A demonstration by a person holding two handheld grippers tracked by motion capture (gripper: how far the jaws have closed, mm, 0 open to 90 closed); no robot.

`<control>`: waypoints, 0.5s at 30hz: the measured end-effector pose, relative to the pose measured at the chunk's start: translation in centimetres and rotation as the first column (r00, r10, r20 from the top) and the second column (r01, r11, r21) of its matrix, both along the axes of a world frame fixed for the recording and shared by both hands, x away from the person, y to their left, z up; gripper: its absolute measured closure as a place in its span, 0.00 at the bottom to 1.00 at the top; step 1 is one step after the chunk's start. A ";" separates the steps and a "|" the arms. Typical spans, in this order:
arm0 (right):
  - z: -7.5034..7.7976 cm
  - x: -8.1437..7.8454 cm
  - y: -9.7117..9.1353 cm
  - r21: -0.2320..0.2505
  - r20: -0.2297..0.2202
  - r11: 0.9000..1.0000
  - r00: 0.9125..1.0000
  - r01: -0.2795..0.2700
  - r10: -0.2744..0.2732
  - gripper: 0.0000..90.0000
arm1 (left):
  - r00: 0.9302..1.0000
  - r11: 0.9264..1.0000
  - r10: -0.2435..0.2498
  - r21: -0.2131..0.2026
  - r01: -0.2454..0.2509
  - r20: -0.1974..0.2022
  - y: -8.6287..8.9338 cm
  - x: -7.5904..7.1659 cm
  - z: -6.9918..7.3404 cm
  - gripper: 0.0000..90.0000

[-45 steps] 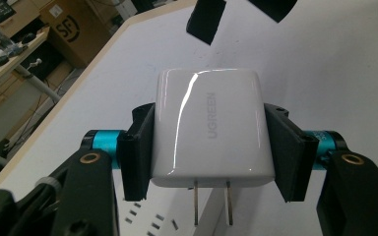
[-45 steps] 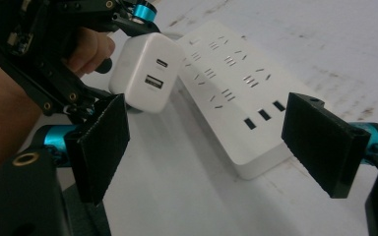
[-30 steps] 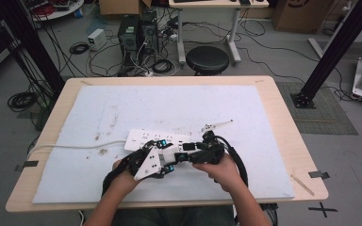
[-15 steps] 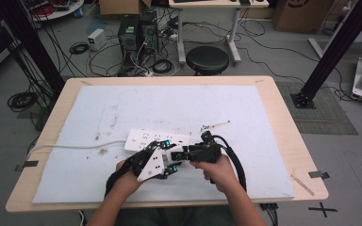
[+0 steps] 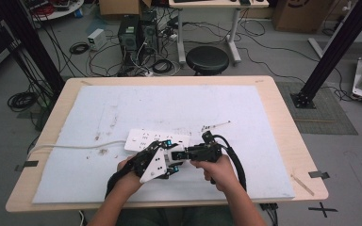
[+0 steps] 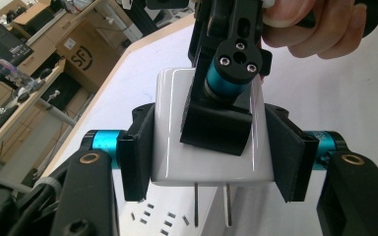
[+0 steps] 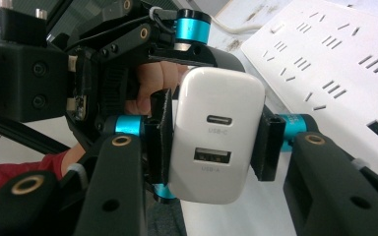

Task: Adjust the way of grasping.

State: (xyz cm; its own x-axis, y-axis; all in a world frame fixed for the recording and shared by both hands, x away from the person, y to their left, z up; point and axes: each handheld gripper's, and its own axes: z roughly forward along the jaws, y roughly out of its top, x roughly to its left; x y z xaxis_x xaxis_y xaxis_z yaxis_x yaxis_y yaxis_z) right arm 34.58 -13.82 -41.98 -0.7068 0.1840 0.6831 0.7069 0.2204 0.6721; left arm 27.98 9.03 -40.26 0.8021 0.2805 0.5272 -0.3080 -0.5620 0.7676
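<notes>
Underneath, charger [image 6: 211, 147] prongs (left gripper view)

From above, the charger [image 5: 175, 155] is mostly hidden between the grippers, and the power strip [image 7: 344, 64] runs off the right gripper view's edge.

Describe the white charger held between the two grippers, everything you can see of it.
The white charger is a glossy plastic block with rounded corners. One face carries two ports, the upper marked USB-C, the lower USB-A; from the opposite end two flat metal prongs stick out. It hangs above the white power strip, apart from it. The left gripper clamps its sides. The right gripper has just been closing its jaws, and its pads press on the charger too.
</notes>
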 end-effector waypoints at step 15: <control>1.8 0.0 -2.2 -0.018 0.127 0.992 0.985 0.122 -0.118 0.70 | 0.989 0.984 0.127 -0.113 -0.135 -0.080 3.4 0.1 3.2 0.24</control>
State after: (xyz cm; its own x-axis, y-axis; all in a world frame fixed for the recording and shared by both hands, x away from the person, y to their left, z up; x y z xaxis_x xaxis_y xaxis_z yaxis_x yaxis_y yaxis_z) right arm 34.56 -16.02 -40.13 -0.7583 0.2887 0.5844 0.6397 0.1572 0.7524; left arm 28.05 12.45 -37.07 0.7892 0.4425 0.4258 -0.1787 -0.4978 0.8487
